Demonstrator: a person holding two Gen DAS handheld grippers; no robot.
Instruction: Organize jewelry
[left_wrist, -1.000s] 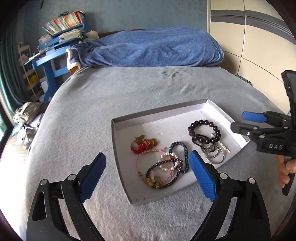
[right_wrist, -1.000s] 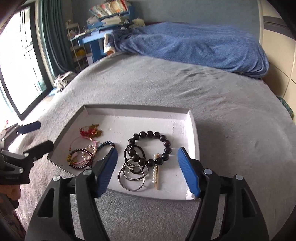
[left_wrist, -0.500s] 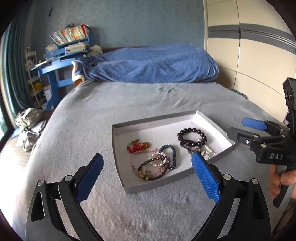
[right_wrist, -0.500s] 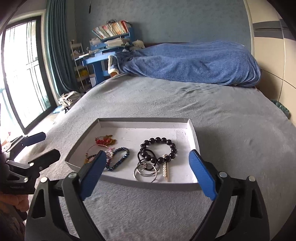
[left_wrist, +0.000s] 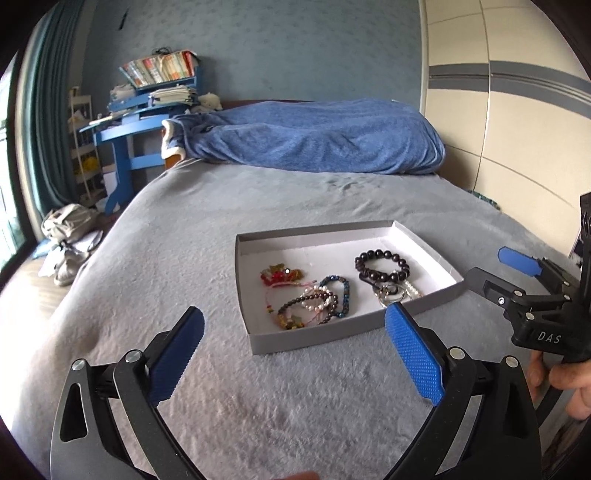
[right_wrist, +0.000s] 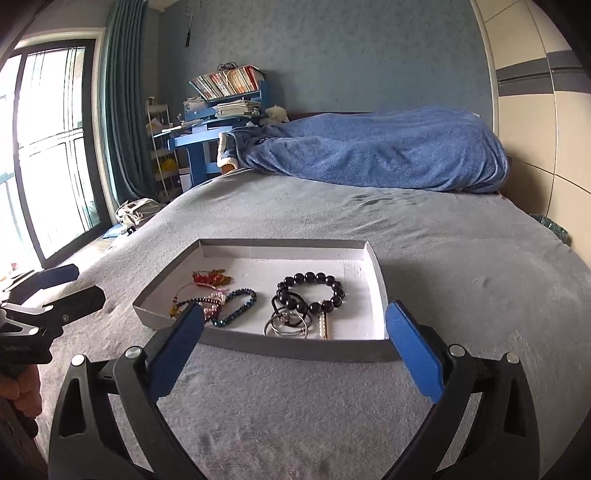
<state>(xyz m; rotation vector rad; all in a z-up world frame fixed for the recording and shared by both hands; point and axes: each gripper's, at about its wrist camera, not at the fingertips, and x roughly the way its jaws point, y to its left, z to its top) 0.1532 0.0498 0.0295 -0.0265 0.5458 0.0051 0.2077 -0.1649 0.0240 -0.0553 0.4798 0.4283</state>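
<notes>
A shallow grey tray (left_wrist: 314, 230) (right_wrist: 280, 243) lies on the grey bedspread with jewelry inside. A dark bead bracelet (left_wrist: 380, 253) (right_wrist: 310, 276) rests by metal rings (left_wrist: 389, 295) (right_wrist: 286, 326) and a pearl bar (right_wrist: 323, 325). To the left are a blue beaded bracelet (left_wrist: 341, 295) (right_wrist: 240, 306), tangled bracelets (left_wrist: 306, 306) and a red charm (left_wrist: 280, 273) (right_wrist: 210, 278). My left gripper (left_wrist: 294, 314) (right_wrist: 86, 282) stands open short of the tray's near wall. My right gripper (right_wrist: 294, 309) (left_wrist: 489, 266) has its jaws opening, nothing between them.
A rumpled blue blanket (left_wrist: 314, 136) lies across the head of the bed. A blue desk with books (left_wrist: 147, 107) and a bag on the floor (left_wrist: 66, 225) sit left of the bed. A pale wardrobe (left_wrist: 517, 110) stands to the right. A hand (left_wrist: 565, 384) holds the right gripper.
Both grippers have drawn back from the tray, which now looks farther off in both views. The right jaws have spread wider. The jewelry has not moved.
</notes>
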